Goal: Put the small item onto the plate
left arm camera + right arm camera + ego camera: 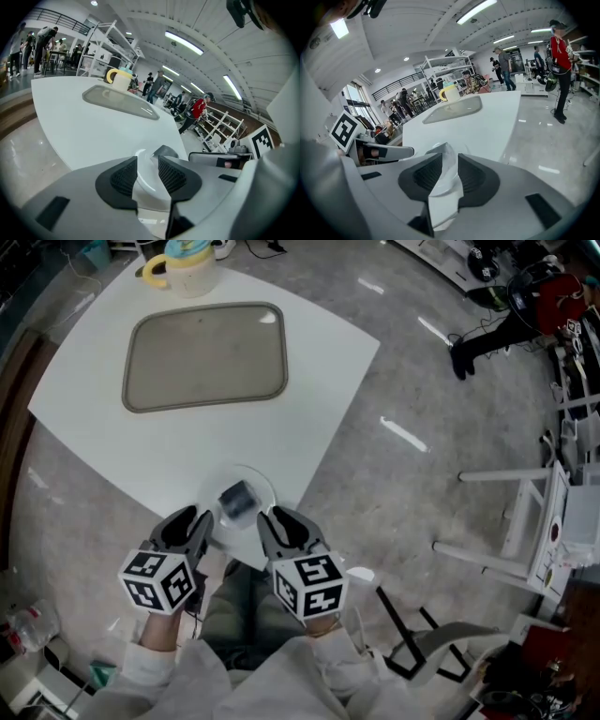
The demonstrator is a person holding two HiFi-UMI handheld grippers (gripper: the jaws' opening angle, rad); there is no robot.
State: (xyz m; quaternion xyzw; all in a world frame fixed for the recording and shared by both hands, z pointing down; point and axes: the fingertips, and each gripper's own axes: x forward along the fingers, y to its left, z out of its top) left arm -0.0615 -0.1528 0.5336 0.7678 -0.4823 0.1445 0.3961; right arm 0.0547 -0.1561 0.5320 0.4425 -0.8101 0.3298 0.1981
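Note:
A white plate [251, 478] lies at the near corner of the white table [319, 381], and a small grey item [237, 502] rests on it. My left gripper [194, 523] is at the plate's left edge and my right gripper [272, 525] at its right edge. In the left gripper view the jaws of the left gripper [147, 171] stand apart around the plate's rim [141, 155], with the grey item [167, 151] just beyond. In the right gripper view the plate's rim [448, 180] sits in the gap of the right gripper [449, 172], whose pads stand off it.
A grey tray [204, 354] lies in the middle of the table. A pale mug with a yellow handle [187, 266] stands at the far edge. White frames and a chair [441, 648] stand on the floor to the right. People stand in the background.

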